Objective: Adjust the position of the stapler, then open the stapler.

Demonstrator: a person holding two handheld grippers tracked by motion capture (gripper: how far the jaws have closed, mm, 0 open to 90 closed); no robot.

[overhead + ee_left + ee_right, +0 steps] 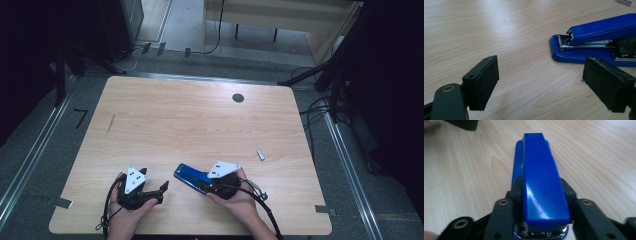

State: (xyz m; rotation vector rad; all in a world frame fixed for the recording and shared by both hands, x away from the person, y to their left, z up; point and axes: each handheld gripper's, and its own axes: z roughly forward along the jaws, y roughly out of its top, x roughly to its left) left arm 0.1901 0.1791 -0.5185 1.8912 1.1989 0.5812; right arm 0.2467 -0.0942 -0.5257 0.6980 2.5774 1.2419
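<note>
Both hands are bare, no sleeves showing. Each gripper, left gripper (152, 192) and right gripper (207, 186), is black, topped by a grey three-cornered plate, trailing black cable; brass-ringed pivot holes.

A blue stapler (541, 182) lies flat on its base on the wooden table, its glossy top arm raised slightly at the front, showing the metal staple channel. The right gripper (541, 192) has its jaws pressed against both sides of the rear half. Its nose points past the jaws' tips, just beyond the left gripper's (544, 82) spread jaws.
</note>
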